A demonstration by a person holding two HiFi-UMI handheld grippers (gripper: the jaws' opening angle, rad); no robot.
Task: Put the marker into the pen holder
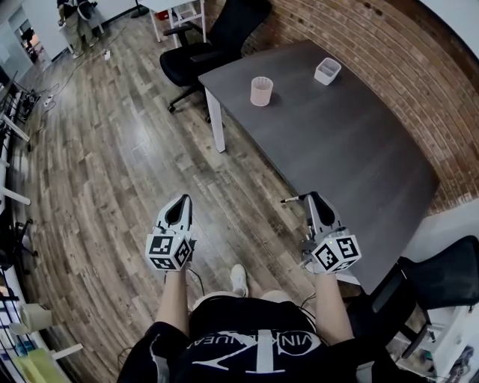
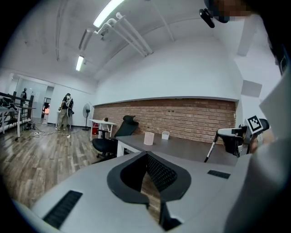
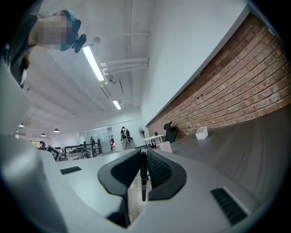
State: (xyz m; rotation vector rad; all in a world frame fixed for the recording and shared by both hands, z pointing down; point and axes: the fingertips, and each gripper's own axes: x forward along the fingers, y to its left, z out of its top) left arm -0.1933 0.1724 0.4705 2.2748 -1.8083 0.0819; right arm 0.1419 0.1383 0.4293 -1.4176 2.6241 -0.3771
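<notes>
A black marker (image 1: 293, 199) is clamped crosswise at the tip of my right gripper (image 1: 315, 197), its end pointing left. In the right gripper view the marker (image 3: 143, 177) stands upright between the pads of the right gripper (image 3: 142, 152). The pink mesh pen holder (image 1: 261, 91) stands near the far left edge of the dark grey table (image 1: 352, 149), well ahead of both grippers. My left gripper (image 1: 179, 200) hangs over the wooden floor, its jaws together with nothing between them. From the left gripper (image 2: 146, 155) I see the pen holder (image 2: 148, 138) and the marker (image 2: 211, 146).
A small white box (image 1: 328, 71) sits at the table's far end. A black office chair (image 1: 206, 45) stands beyond the table and another chair (image 1: 441, 280) at the right. People stand far off at the room's back (image 1: 75, 19). A brick wall (image 1: 419, 67) runs along the table's right side.
</notes>
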